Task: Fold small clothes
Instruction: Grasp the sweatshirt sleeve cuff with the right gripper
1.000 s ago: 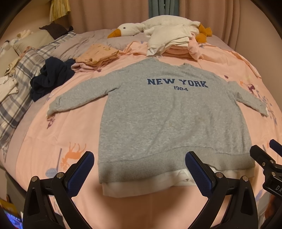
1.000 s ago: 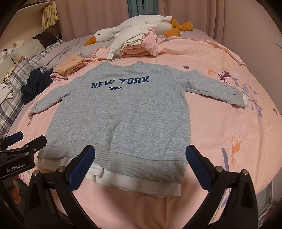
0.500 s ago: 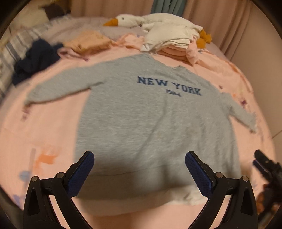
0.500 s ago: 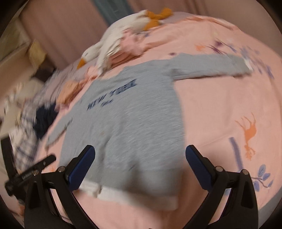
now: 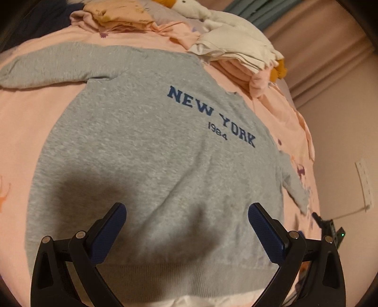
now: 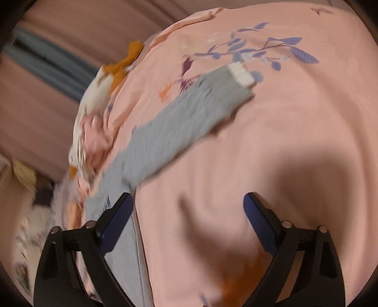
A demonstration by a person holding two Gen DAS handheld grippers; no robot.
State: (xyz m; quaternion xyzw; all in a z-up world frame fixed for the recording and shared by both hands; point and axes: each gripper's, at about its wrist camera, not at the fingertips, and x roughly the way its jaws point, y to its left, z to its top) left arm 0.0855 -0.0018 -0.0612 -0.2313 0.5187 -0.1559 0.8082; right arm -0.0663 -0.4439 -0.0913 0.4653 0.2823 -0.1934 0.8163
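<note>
A grey "NEW YORK 1984" sweatshirt [image 5: 146, 151] lies flat, front up, on a pink bedsheet [image 5: 35, 113], sleeves spread. My left gripper [image 5: 186, 224] is open and empty, low over the sweatshirt's lower body above the ribbed hem. My right gripper [image 6: 187, 212] is open and empty over the pink sheet [image 6: 271, 146], to the right of the sweatshirt's body. The right sleeve [image 6: 184, 122] with its white cuff [image 6: 241, 73] stretches away ahead of it. The right view is blurred.
A stack of folded white and pink clothes [image 5: 238, 52] and a goose plush [image 5: 189, 7] lie beyond the collar. Folded peach clothes [image 5: 118, 16] sit at the far left. A wall [image 5: 342, 132] stands to the right of the bed.
Both grippers have moved forward and down from the bed's foot. The left now hovers over the sweatshirt's body; the right swung right toward the right sleeve. Both stay open.
</note>
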